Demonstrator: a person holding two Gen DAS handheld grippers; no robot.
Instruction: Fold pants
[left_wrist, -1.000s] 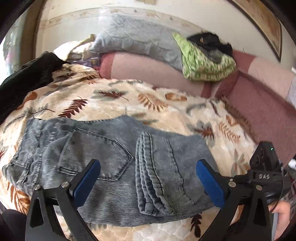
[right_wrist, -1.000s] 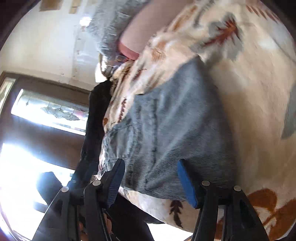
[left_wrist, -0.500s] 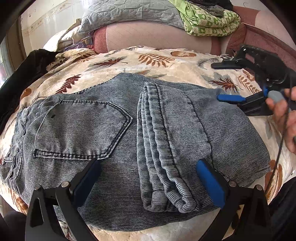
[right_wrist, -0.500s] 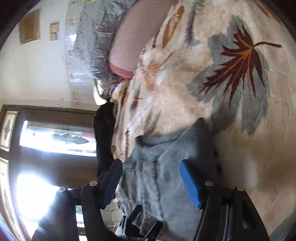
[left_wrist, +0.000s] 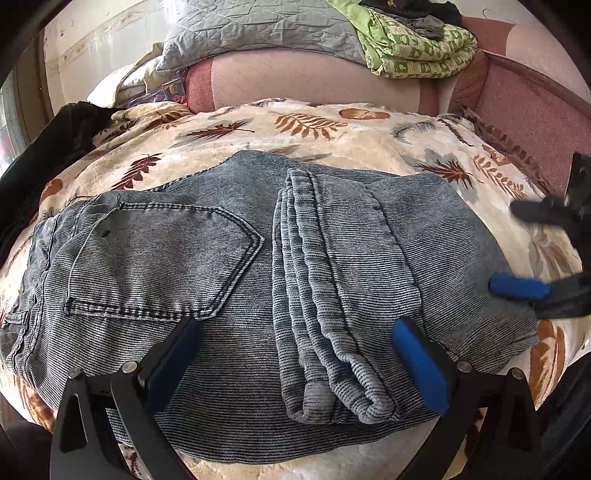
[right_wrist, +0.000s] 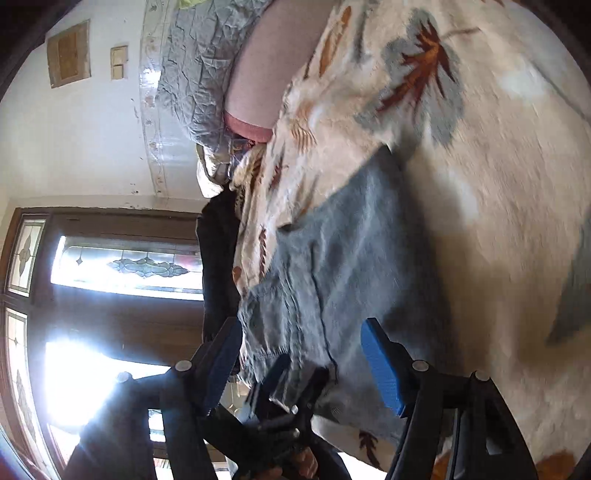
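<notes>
Grey-blue corduroy pants (left_wrist: 236, 273) lie folded on a leaf-print blanket (left_wrist: 332, 125), back pocket at the left, leg hems (left_wrist: 332, 402) folded over the middle. My left gripper (left_wrist: 295, 358) is open and empty, just above the pants' near edge. My right gripper (left_wrist: 532, 251) shows at the right edge of the left wrist view, open, at the pants' right fold. In the right wrist view the right gripper (right_wrist: 303, 365) is open over the pants (right_wrist: 351, 266), rolled sideways, with the left gripper (right_wrist: 280, 387) below it.
A pink bolster (left_wrist: 314, 77), a grey quilt (left_wrist: 258, 26) and a green folded blanket (left_wrist: 417, 48) lie at the back. A black garment (left_wrist: 40, 155) lies at the left. A window and dark wooden frame (right_wrist: 110, 266) show in the right wrist view.
The left gripper has moved closer and lower over the pants. The right gripper has swung down to the pants' right fold, still open.
</notes>
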